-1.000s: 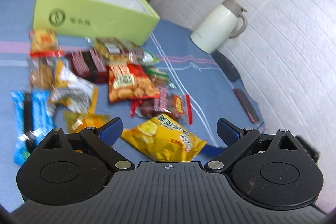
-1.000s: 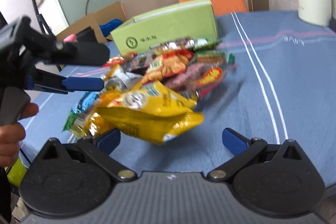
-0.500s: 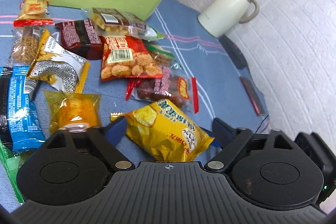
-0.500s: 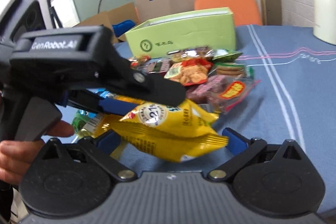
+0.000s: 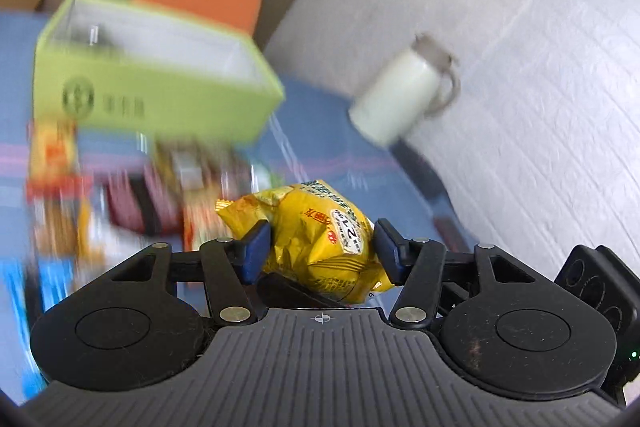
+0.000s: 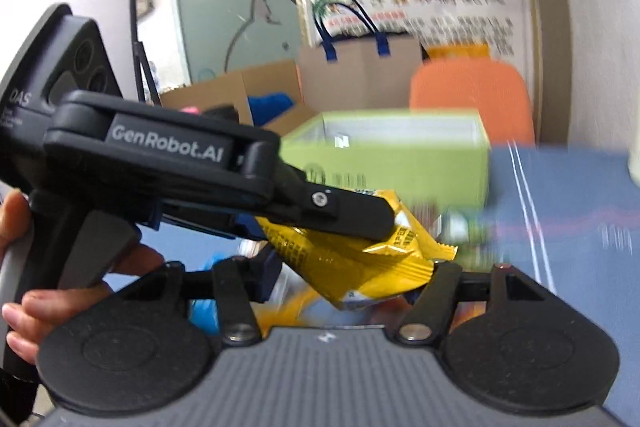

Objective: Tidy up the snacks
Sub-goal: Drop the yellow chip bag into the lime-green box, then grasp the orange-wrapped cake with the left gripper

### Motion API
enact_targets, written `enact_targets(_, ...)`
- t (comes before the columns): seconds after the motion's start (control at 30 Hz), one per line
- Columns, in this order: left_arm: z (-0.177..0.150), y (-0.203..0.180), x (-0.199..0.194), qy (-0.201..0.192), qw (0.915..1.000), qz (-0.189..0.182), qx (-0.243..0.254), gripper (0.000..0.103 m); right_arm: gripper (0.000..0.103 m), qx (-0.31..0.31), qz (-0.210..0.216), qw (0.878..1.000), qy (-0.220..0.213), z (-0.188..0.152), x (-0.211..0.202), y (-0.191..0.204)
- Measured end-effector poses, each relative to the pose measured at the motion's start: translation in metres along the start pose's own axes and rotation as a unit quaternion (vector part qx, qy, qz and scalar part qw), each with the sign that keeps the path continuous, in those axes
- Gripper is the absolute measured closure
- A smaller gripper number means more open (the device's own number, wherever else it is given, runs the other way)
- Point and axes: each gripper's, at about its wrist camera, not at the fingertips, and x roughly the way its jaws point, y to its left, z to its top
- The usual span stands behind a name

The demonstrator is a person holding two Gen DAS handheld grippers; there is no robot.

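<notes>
A yellow chip bag [image 5: 320, 239] is held by both grippers above the blue table. My left gripper [image 5: 322, 247] is shut on it, its blue pads pressing both sides. In the right wrist view my right gripper [image 6: 344, 283] is also shut on the same yellow bag [image 6: 360, 267], with the left gripper's body [image 6: 168, 163] crossing in from the left. An open green box [image 5: 156, 79] stands at the back of the table; it also shows in the right wrist view [image 6: 400, 155]. Other snack packets [image 5: 120, 195] lie blurred in front of it.
A white thermos jug [image 5: 404, 95] stands at the right by the white brick wall. An orange chair [image 6: 472, 95] is behind the box. A paper bag [image 6: 360, 75] and cardboard boxes sit beyond the table. The blue tablecloth [image 6: 568, 227] extends to the right.
Both grippers have closed on the yellow chip bag and lifted it off the table. The views now tilt up toward the green box.
</notes>
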Motion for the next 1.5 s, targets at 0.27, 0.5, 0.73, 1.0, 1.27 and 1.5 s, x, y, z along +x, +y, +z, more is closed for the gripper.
enact_targets(0.27,0.115,0.046,0.069,-0.047,0.9985,0.014,-0.023,0.065,0.034,-0.021,0.013,1.000,-0.005,0.084,0.114,-0.067)
enact_targets(0.5,0.163,0.090,0.139,-0.040,0.9966,0.071,-0.013,0.054,0.031,-0.051,-0.007,0.998,0.028,0.095,0.202,-0.109)
enact_targets(0.73,0.153,0.104,0.111,-0.078,0.9927,0.087,-0.029,0.022,0.010,-0.033,-0.026,0.999,-0.007,0.089,0.158,-0.121)
enact_targets(1.0,0.109,0.081,0.049,-0.084,0.9924,0.081,-0.038,0.019,0.010,0.042,0.011,0.999,0.003,0.066,0.081,-0.102)
enact_targets(1.27,0.026,0.064,-0.013,-0.046,0.9927,0.106,-0.035,0.018,0.010,0.070,0.058,0.996,0.024,-0.005,0.007,-0.031)
enact_targets(1.5,-0.047,0.047,-0.035,0.030,0.9950,0.092,-0.025,0.020,0.010,0.064,0.067,0.991,0.095,-0.063,-0.012,0.038)
